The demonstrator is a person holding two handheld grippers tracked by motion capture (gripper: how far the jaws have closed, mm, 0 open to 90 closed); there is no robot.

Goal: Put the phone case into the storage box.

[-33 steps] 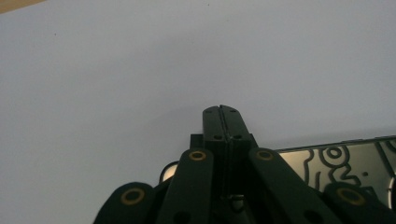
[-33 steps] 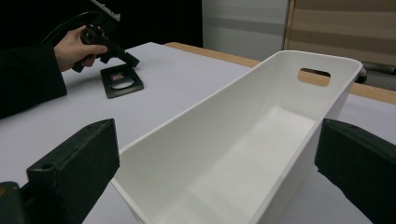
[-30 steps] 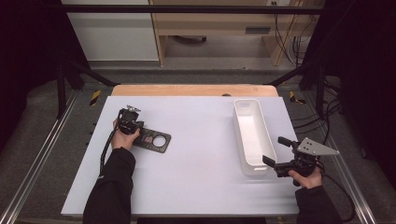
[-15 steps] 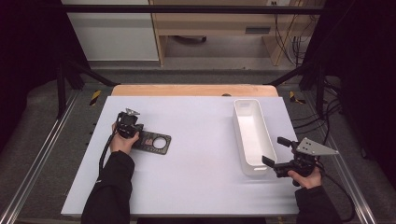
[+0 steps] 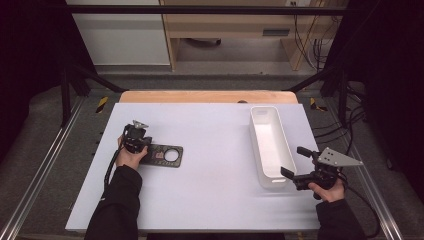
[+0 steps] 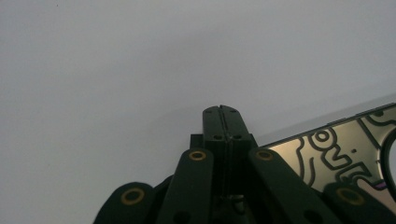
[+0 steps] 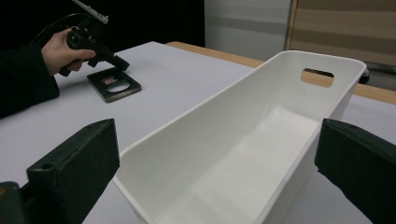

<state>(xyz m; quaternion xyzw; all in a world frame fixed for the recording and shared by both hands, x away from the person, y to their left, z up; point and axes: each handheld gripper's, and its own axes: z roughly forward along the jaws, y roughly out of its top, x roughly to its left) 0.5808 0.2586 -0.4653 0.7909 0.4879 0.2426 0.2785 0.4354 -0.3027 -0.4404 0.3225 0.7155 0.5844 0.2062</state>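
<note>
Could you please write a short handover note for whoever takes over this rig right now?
Left gripper: jaws shut with nothing between them, tips down at the left end of the dark plate, which lies flat on the table.
Right gripper: jaws open, one to each side of the near end of the white bin; whether they touch it is unclear.
Done: nothing in the bin, which looks empty.
Left: judging by the layout, probably grasp the plate and carry it to the bin.

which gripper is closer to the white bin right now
The right gripper: its open jaws sit at the near end of the white bin. The left gripper, jaws shut, is far across the table beside the dark plate.
</note>
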